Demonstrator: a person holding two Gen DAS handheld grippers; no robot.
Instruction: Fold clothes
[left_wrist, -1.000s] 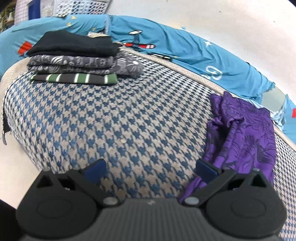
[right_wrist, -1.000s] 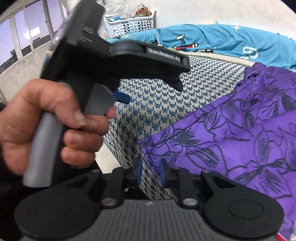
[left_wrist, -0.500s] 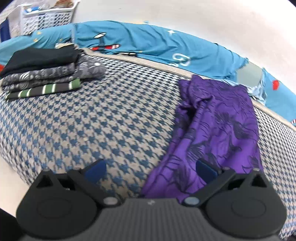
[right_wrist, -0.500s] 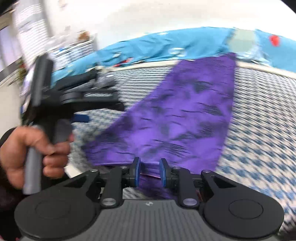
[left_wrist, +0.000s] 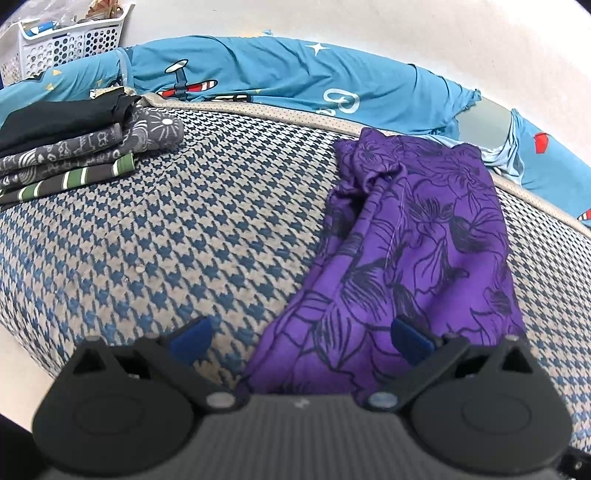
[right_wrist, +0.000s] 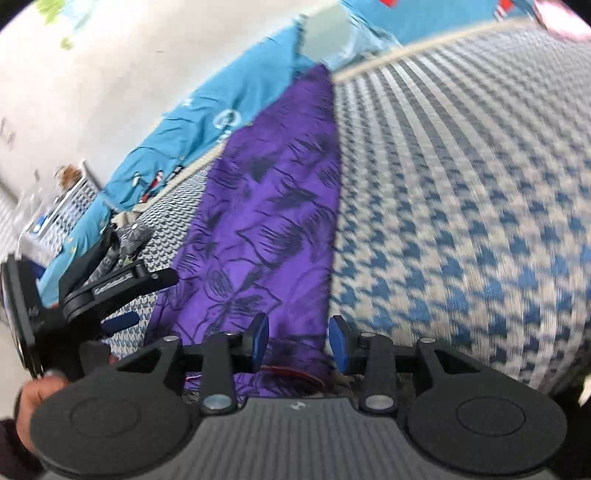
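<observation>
Fabric looks thin, floppy, kinda slippery: purple floral garment (left_wrist: 417, 258) laid at 3 o'clock on houndstooth mattress (left_wrist: 184, 240). Best pinched at near hem corners. Left gripper (left_wrist: 299, 338) spread wide, nothing held; right gripper (right_wrist: 297, 341) opening, hem between jaws, no longer pinched.

We count one purple floral garment (left_wrist: 417, 251) spread on one houndstooth mattress (left_wrist: 184, 236). At the far left corner we see one stack of folded clothes (left_wrist: 81, 147), and in it we make out three pieces: one black, one grey patterned, one green-striped. One blue printed sheet (left_wrist: 295, 77) lies bunched along the wall, and one white perforated basket (left_wrist: 66, 40) stands behind it. We count two grippers: the left gripper (left_wrist: 299, 336) and the right gripper (right_wrist: 297, 341), each with two blue-padded fingers. One bare hand (right_wrist: 33, 398) shows.
</observation>
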